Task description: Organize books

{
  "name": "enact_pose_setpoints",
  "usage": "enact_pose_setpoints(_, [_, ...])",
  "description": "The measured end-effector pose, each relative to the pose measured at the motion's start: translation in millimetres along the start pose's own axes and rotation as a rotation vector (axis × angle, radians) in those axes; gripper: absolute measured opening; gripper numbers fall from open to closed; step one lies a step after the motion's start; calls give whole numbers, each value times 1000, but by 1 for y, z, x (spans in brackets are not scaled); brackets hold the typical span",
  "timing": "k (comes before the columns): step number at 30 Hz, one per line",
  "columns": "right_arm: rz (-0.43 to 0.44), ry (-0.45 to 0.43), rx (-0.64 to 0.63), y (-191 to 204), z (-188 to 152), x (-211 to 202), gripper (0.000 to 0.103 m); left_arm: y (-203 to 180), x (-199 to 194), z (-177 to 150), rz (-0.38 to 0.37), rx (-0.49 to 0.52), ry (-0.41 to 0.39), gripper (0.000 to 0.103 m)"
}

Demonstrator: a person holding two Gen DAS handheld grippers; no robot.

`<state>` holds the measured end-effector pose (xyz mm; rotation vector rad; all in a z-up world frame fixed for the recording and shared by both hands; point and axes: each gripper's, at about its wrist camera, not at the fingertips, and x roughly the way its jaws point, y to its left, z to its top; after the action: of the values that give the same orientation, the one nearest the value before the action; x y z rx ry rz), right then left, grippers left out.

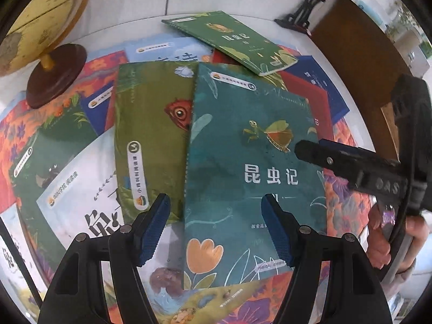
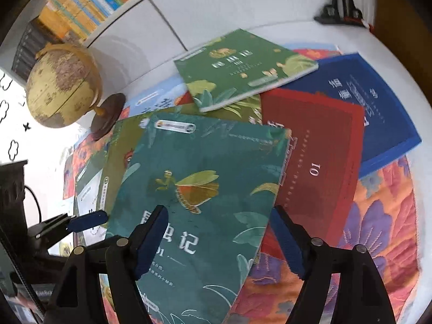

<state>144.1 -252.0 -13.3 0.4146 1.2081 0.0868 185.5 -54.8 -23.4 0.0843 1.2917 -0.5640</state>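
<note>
Covering the middle of a white table point(image 2: 270, 29) is a flowered cloth point(image 2: 383, 216) in orange, red and purple, with books scattered loosely over it. Behind the table stands a white cabinet wall, and in the right wrist view a shelf of upright books point(image 2: 81, 5) sits above it. A yellowed globe point(image 2: 63, 86) on a dark round base stands at the table's far left; a black ornate stand point(image 1: 299, 17) sits at the far right beside a brown board. The teal book point(image 1: 251, 167) lies topmost in the near pile, overlapping an olive book point(image 1: 151, 135) on one side and a red book point(image 2: 318, 156) on the other. A blue book point(image 2: 378, 108) lies under the red one; a small green book point(image 1: 229, 40) rests tilted on the far books. Left gripper point(image 1: 216, 229): jaws apart, hanging over the teal book's near left edge, gripping nothing. Right gripper point(image 2: 218, 243): jaws wide, straddling the teal book's near right part, not clamped on it.
</note>
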Motion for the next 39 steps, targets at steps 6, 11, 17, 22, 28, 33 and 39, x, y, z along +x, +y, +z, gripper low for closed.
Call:
enact_pose_setpoints(6, [59,25,10,1,3,5,81,-13,7,1,-48,54,5,87])
enact_pose_setpoints(11, [138,27,51,-12,4,2,81,-24,7,-4,-49,95,23,89])
enact_pose_setpoints(17, [164,8,88,-37,8,-3,81,-46,18,-12,-136,206,80,89])
enact_pose_setpoints(22, [186,55,-51,-48,-2,-12,81,-41,24,-7,-185,168,88,89])
enact_pose_setpoints(28, [290,75,-164,-45,-15,-11,83,-30,24,-5,-260,121,71,93])
enact_pose_setpoints(33, [308,27,-126,-31,-8,-2,94,-28,26,-3,-323,90,55,101])
enact_pose_setpoints(39, [404,22,-38,-35,-3,-9,68,-23,8,-5,-108,27,24,84])
